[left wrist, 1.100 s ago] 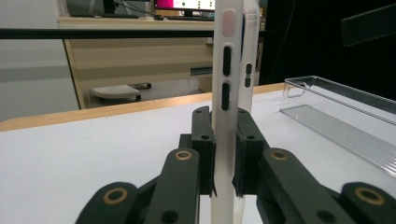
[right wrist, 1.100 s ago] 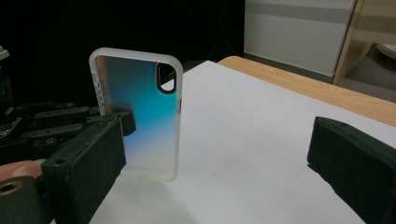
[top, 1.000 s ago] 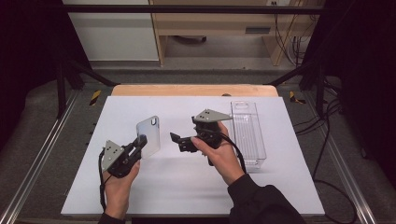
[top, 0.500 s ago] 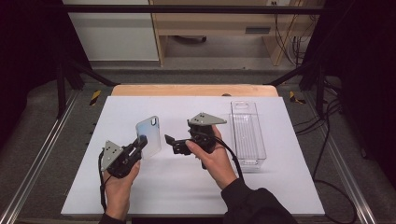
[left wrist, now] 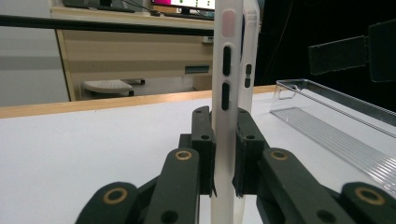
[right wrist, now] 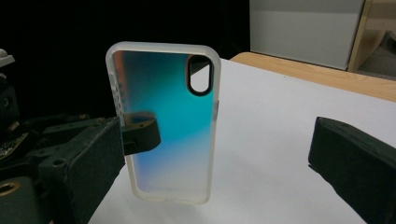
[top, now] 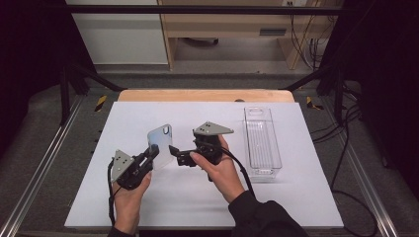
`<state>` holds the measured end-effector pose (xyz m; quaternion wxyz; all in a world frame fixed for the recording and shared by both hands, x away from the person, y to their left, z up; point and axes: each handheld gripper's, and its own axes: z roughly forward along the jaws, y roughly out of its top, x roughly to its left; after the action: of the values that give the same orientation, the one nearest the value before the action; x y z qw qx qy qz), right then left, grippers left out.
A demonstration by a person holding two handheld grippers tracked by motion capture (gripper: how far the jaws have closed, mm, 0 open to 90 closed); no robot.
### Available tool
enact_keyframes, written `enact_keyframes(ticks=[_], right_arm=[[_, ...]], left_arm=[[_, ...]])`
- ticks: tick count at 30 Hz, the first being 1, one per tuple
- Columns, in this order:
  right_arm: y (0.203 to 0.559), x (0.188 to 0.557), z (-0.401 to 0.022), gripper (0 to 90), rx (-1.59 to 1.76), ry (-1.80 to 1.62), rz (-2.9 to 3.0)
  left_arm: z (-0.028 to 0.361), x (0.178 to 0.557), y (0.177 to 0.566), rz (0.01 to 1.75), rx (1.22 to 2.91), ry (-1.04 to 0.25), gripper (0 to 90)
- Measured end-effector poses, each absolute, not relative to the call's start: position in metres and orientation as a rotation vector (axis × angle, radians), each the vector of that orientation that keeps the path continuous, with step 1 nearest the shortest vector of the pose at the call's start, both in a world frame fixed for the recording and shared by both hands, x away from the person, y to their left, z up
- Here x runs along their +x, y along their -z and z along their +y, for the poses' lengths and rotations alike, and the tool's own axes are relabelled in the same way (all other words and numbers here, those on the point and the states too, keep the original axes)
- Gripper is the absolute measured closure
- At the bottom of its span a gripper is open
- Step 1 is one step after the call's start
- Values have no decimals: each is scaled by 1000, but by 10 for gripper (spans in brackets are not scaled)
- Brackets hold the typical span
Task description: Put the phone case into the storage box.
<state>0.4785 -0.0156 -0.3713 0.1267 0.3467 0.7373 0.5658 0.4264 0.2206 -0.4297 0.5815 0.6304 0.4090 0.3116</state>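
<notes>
A phone case (top: 161,139) with an iridescent blue-green back and a frosted rim stands upright above the white table. My left gripper (top: 153,152) is shut on its lower side edge. In the left gripper view the case (left wrist: 227,84) shows edge on, clamped between the two black pads (left wrist: 204,154). My right gripper (top: 177,154) is just right of the case, pointing at it, and is open. In the right gripper view the case (right wrist: 173,126) stands ahead between its wide-apart jaws, with the right gripper (right wrist: 210,168) touching nothing. A finger (right wrist: 140,132) of the left gripper presses on the case's back.
A long clear plastic tray (top: 277,148) lies empty on the right half of the white table (top: 296,197), also seen as the clear tray (left wrist: 336,95) in the left gripper view. The table's wooden far edge (top: 205,95) borders a dark floor with cables.
My right gripper has shifted a little to the left, closer to the case. The left gripper and the case have stayed in place.
</notes>
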Motion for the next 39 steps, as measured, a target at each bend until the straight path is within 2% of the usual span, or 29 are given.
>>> enact_keyframes(ticks=[39], right_arm=[[381, 477, 12, 37, 1001, -1677, 2071]], left_arm=[[207, 420, 431, 939, 1459, -701, 812]])
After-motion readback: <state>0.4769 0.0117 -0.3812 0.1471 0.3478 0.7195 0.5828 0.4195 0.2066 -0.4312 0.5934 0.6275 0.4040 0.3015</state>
